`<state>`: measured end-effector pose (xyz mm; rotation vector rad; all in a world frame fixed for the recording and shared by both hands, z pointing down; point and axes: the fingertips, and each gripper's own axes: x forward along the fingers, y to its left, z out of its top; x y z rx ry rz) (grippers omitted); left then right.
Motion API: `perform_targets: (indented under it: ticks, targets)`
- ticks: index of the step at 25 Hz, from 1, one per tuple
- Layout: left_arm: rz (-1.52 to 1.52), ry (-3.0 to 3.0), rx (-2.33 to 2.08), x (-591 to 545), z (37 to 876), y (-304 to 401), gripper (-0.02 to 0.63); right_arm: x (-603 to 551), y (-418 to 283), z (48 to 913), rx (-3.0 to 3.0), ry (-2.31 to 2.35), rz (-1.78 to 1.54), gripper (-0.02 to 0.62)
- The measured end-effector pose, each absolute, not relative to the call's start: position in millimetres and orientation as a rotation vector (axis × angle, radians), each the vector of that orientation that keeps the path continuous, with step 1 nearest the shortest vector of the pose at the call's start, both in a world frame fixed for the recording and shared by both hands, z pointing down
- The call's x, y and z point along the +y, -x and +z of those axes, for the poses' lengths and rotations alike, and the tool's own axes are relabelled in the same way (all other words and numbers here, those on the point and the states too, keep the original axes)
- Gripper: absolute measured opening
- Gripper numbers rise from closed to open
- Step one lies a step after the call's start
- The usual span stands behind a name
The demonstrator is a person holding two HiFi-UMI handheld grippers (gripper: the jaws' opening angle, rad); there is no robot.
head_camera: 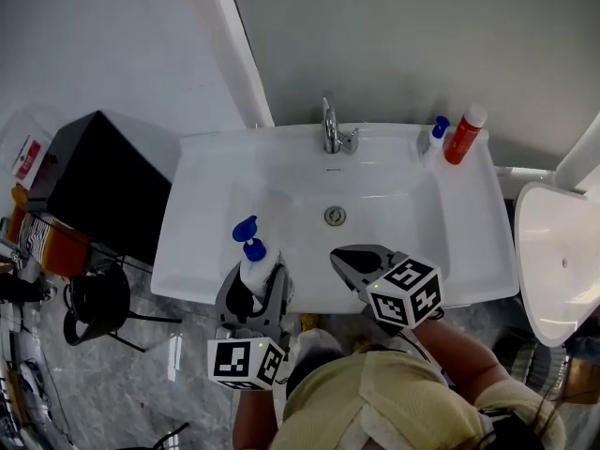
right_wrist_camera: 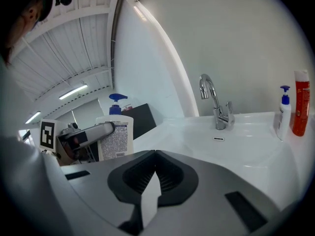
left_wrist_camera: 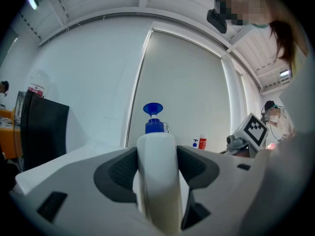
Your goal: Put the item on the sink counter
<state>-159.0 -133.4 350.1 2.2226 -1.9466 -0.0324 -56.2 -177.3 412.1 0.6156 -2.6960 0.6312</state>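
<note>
Two handheld grippers hang over the front edge of a bathroom basin. The left gripper (head_camera: 251,293) has its jaws clamped on the sides of a white plastic pump bottle with a blue dispenser head (head_camera: 254,268). It holds the bottle upright, apparently so that it can go down on its base. The bottle is at the front left rim of the white ceramic sink counter (head_camera: 192,251); whether its base touches the rim cannot be told from these views.

Just to the right, the right gripper (head_camera: 343,262) has its jaws pressed together with nothing between them. It sits over the front rim, apart from the bottle, and seems to be kept out of the way while the other gripper does the placing.

Beyond them the bowl slopes to its drain, with a chrome tap (head_camera: 330,129) at the back. At the far right corner a small white bottle with a blue pump (head_camera: 434,140) and a taller red bottle with a white cap (head_camera: 464,135) stand side by side. The flat left ledge beside the bowl is the likeliest landing spot.
</note>
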Motion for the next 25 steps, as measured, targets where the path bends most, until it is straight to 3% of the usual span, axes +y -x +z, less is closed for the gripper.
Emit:
perform_targets:
  ticks: [25]
  targets:
    - [-0.026, -2.331, -1.751, -245, 356, 250, 0.279, -261, 143, 418, -2.618, -0.819, 0.691, 0.023]
